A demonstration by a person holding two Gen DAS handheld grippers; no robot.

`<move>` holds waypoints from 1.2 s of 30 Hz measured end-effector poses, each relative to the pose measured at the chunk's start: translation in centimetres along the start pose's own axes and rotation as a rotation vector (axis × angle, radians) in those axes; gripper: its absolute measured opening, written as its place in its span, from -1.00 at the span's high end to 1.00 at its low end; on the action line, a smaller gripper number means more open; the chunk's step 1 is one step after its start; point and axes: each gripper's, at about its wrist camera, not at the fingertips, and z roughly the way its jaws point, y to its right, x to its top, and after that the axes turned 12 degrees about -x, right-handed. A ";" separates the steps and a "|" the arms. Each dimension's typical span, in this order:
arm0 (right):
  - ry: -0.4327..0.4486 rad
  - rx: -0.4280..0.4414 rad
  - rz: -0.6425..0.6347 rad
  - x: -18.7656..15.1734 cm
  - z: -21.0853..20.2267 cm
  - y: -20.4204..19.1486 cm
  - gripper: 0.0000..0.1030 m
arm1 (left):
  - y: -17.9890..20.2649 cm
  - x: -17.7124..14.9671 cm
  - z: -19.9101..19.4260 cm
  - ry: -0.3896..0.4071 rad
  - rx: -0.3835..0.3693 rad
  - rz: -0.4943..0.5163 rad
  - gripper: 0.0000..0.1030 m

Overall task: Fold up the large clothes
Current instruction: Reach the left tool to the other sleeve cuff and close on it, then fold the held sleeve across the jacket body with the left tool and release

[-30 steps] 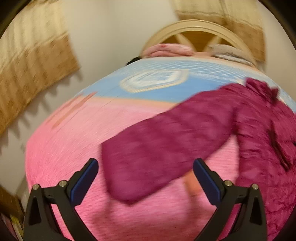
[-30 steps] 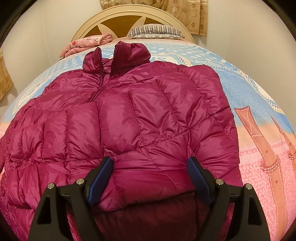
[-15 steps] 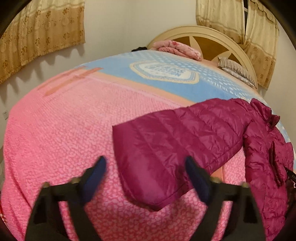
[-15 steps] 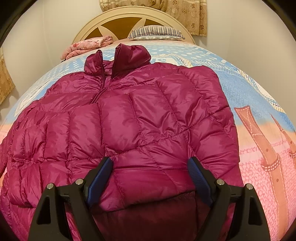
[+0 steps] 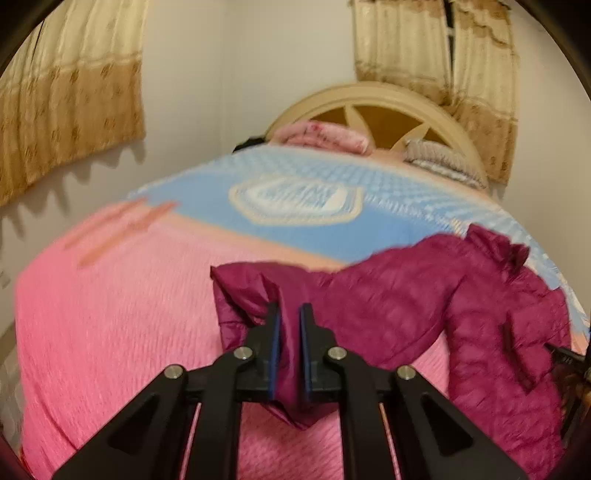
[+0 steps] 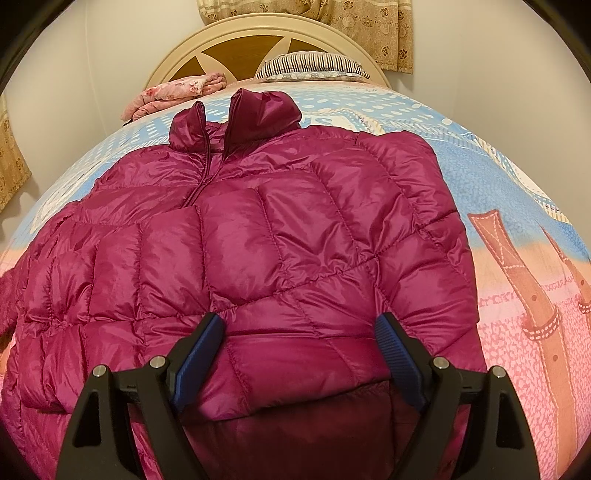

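Observation:
A magenta quilted puffer jacket lies front up on the bed, collar toward the headboard. Its far sleeve stretches out over the pink blanket in the left wrist view. My left gripper is shut on the cuff end of that sleeve, and the fabric bunches up between the blue pads and lifts off the blanket. My right gripper hovers open over the folded-in sleeve near the jacket's hem; its wide-set pads touch nothing that I can see.
The bed carries a pink and blue blanket. A cream arched headboard, a striped pillow and a folded pink floral cloth lie at the far end. Beige curtains hang on the walls.
My left gripper closed from wide open onto the sleeve's cuff and rose, bunching and lifting the sleeve end. The right gripper and the jacket body stayed as they were.

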 end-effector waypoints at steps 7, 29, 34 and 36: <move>0.003 0.006 0.005 0.0 -0.1 0.1 -0.66 | 5.0 5.4 -2.3 0.125 -0.063 0.124 0.88; 0.018 0.059 0.054 -0.2 -0.4 1.0 -0.68 | -0.8 -1.2 0.6 -0.079 0.101 0.088 -1.00; 0.020 0.048 0.044 -0.3 -0.5 0.8 -0.68 | -5.0 -4.2 4.6 -0.198 0.065 -0.120 -1.00; 0.020 0.048 0.045 -0.3 -0.5 0.8 -0.68 | -5.5 -5.0 5.7 -0.219 0.045 -0.163 -1.00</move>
